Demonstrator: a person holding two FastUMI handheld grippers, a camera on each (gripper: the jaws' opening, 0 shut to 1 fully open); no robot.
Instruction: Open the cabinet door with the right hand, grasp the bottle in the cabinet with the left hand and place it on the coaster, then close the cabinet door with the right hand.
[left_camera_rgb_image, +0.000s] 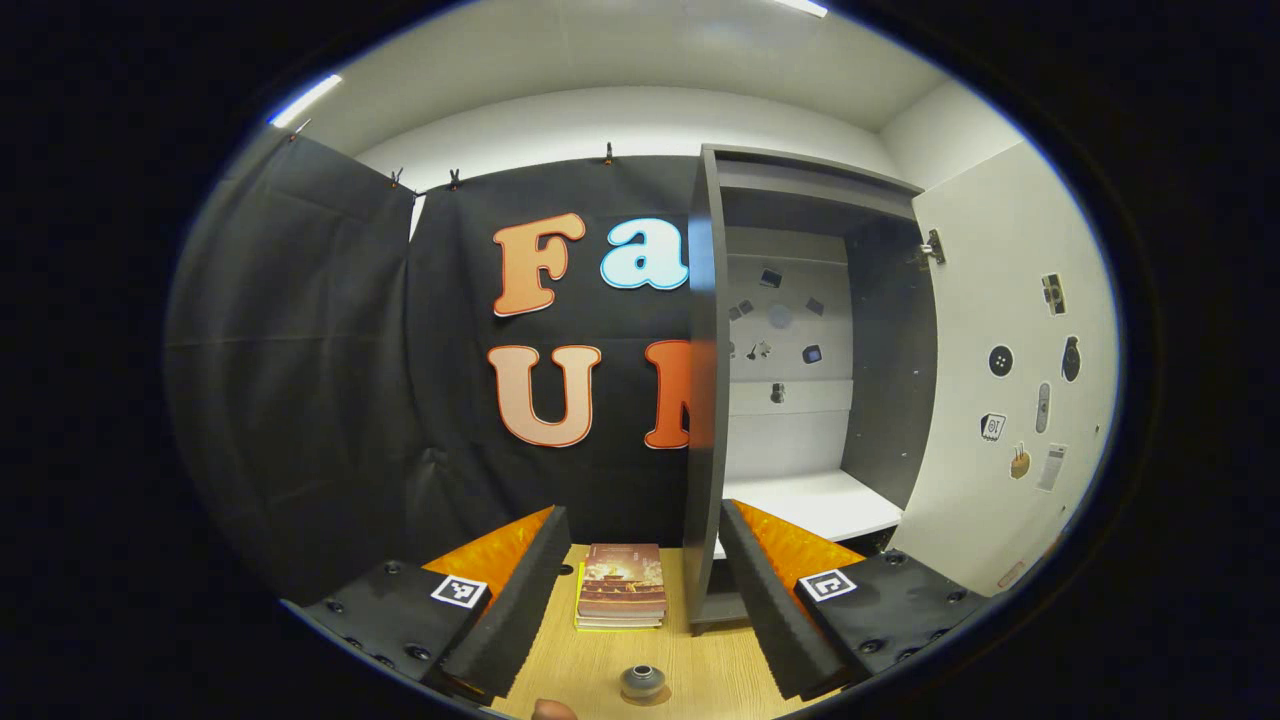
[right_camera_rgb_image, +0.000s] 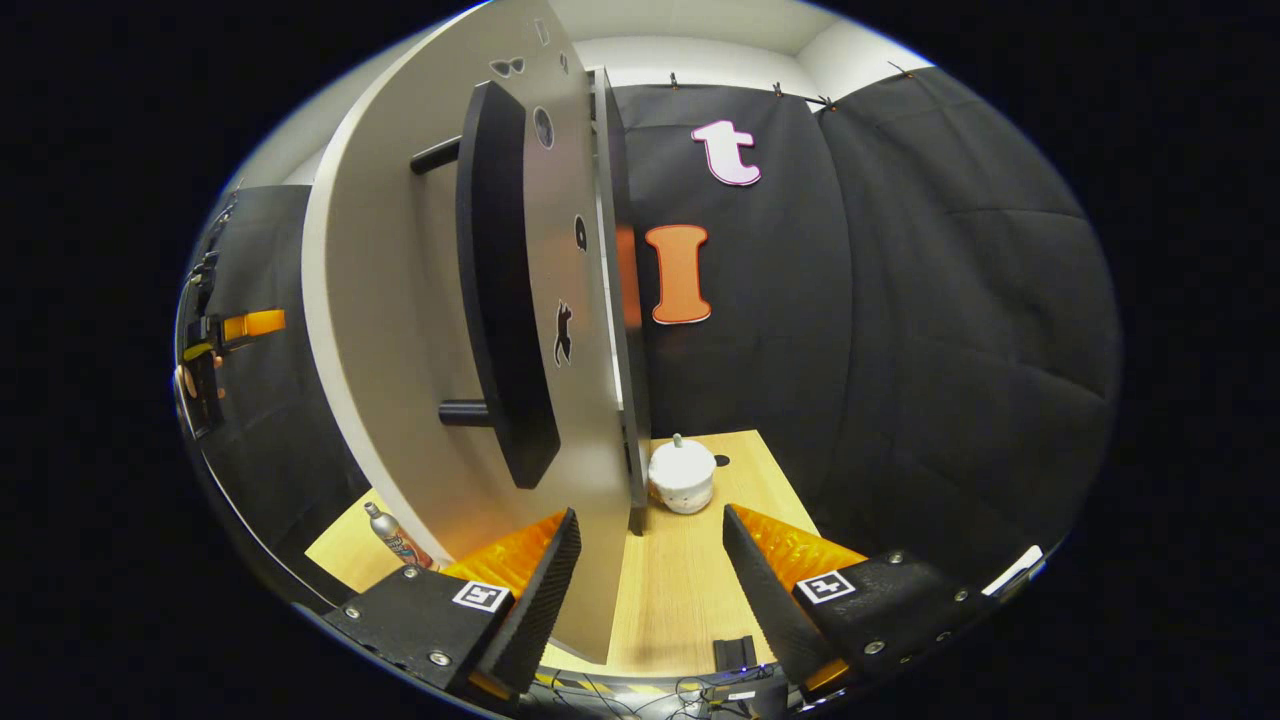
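Pale wood-grain tabletop (left_camera_rgb_image: 600, 660) runs beneath the left gripper (left_camera_rgb_image: 640, 590), whose two fingers stand spread apart with nothing between them. Just below that gap, near the bottom of the left gripper view, the grey cap and neck of the bottle (left_camera_rgb_image: 642, 682) show from above; the bottle stands on the table, and what it stands on cannot be made out from this angle. Beyond it a small stack of books with a reddish cover (left_camera_rgb_image: 621, 587) lies flat on the wood. To the right of the books rises the dark grey cabinet (left_camera_rgb_image: 705, 400), its white shelf (left_camera_rgb_image: 815, 503) bare and its back panel dotted with small stickers. The white cabinet door (left_camera_rgb_image: 1010, 380) is swung wide to the right, its inner face also carrying stickers.

In the right gripper view the same door (right_camera_rgb_image: 400, 300) looms close, with a long black bar handle (right_camera_rgb_image: 500, 290) on its outer face. The right gripper (right_camera_rgb_image: 645, 570) is released too, its fingers parted, and the lower edge of the door passes between them without either finger visibly pressing on it. A white lidded ceramic jar (right_camera_rgb_image: 682, 476) sits on the table past the door. Far left, the slim silver bottle (right_camera_rgb_image: 390, 535) appears tilted by the lens on the table, well apart from this gripper.
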